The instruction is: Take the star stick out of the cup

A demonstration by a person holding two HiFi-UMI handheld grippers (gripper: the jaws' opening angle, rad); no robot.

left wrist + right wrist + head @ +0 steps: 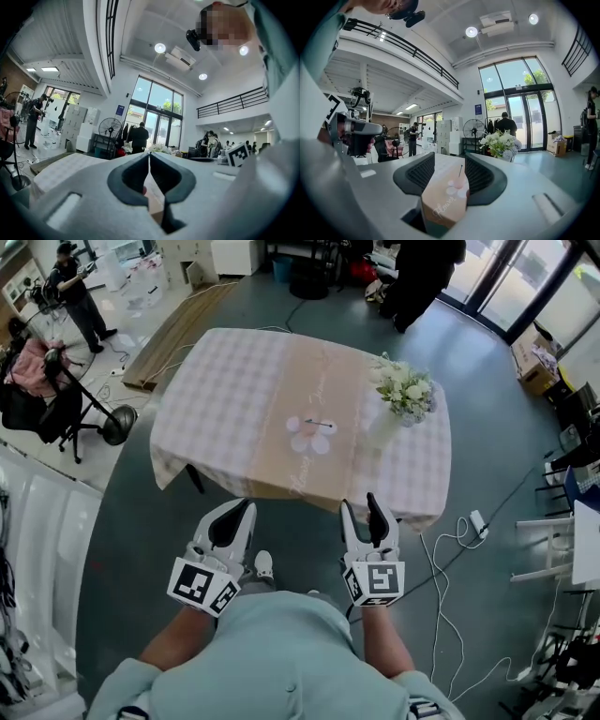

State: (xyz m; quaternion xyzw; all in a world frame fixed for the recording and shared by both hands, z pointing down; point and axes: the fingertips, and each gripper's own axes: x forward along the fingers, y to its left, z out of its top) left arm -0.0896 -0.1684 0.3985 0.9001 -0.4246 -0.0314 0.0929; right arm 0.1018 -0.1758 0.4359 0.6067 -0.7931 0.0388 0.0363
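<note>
since both grippers hang short of the table (pixel 216 399), nothing is engaged yet. left gripper (pixel 242 510) - jaws pressed together, empty, probably just parked. right gripper (pixel 362 510) - jaws well apart, empty, lined up on the cup (pixel 302 427) mid-table, likely pre-opened for the grab. star stick (pixel 321 424) pokes up out of the cup. flowers (pixel 405 388) sit near, to the right.
</note>
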